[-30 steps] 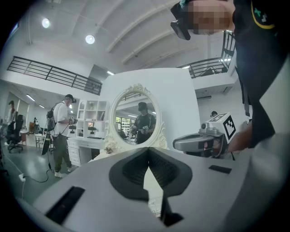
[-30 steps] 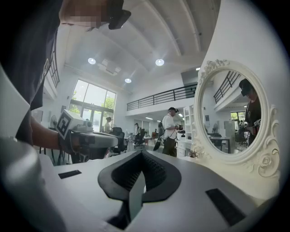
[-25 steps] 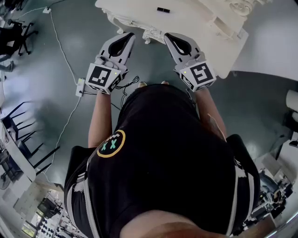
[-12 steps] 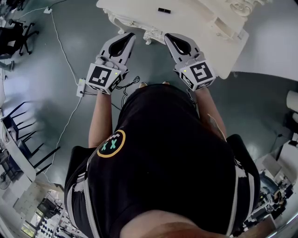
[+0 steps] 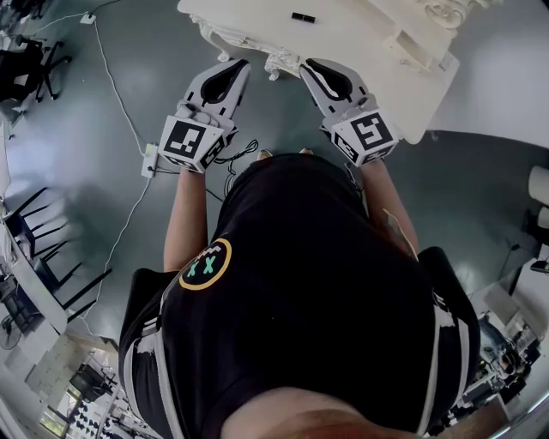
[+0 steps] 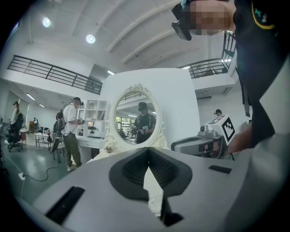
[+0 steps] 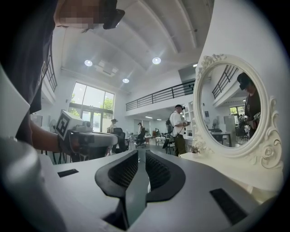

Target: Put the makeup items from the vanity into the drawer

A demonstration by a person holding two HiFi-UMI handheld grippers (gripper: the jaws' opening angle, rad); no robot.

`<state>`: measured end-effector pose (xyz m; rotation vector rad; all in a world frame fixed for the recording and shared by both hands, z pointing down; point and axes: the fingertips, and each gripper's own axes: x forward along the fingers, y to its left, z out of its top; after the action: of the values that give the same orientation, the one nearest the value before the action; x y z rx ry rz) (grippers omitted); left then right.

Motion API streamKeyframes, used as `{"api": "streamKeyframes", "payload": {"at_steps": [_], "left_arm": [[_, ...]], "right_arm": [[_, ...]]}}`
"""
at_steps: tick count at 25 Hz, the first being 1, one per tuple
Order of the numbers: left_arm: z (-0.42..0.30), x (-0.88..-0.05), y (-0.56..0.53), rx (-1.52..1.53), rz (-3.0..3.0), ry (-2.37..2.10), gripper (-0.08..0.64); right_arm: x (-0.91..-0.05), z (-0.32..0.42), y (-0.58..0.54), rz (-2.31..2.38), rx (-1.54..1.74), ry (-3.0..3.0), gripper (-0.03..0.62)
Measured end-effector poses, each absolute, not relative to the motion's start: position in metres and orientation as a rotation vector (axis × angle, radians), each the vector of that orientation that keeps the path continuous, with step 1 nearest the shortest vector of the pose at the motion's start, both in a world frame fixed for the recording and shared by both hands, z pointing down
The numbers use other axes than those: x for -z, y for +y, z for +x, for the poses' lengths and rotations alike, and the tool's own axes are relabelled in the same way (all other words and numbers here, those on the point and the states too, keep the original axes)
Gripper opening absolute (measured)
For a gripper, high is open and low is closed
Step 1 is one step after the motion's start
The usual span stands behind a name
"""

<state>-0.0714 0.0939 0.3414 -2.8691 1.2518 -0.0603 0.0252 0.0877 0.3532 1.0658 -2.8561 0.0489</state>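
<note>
– In front of the vanity, jaws first: my left gripper has its tips together, nothing in them. My right gripper has just been opening, now a narrow slit, also empty.
– Where's the makeup?
– One small dark item lies on the vanity top, past the right gripper's tips and well apart from both. The mirror stands at the vanity's back.
– And the drawer?
– I can't pick it out on the vanity from here.
– Step in hand?
– Judged as the start: reach not begun, nothing stowed. Next move calls for wider right jaws, a reach over the vanity's edge, and a low, square close on that flat piece.
</note>
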Motion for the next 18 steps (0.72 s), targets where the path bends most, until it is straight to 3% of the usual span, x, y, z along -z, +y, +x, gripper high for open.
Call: {"api": "streamKeyframes", "payload": {"at_steps": [6,16,18], "left_arm": [[-0.071,-0.343,0.095,0.055,-2.873,1.255,0.02],[-0.066,-0.342,0.097,0.054,-2.868,1.255,0.02],[-0.065,-0.341,0.097,0.055,-2.87,1.251,0.02]], "right_arm": [[-0.361,0.022,0.091,1.016,-0.095,-2.862,0.198],[-0.378,0.007,0.103,0.855,-0.119,-2.854,0.567],[-0.379,0.006,0.103,0.852,-0.112,-2.844,0.598]]}}
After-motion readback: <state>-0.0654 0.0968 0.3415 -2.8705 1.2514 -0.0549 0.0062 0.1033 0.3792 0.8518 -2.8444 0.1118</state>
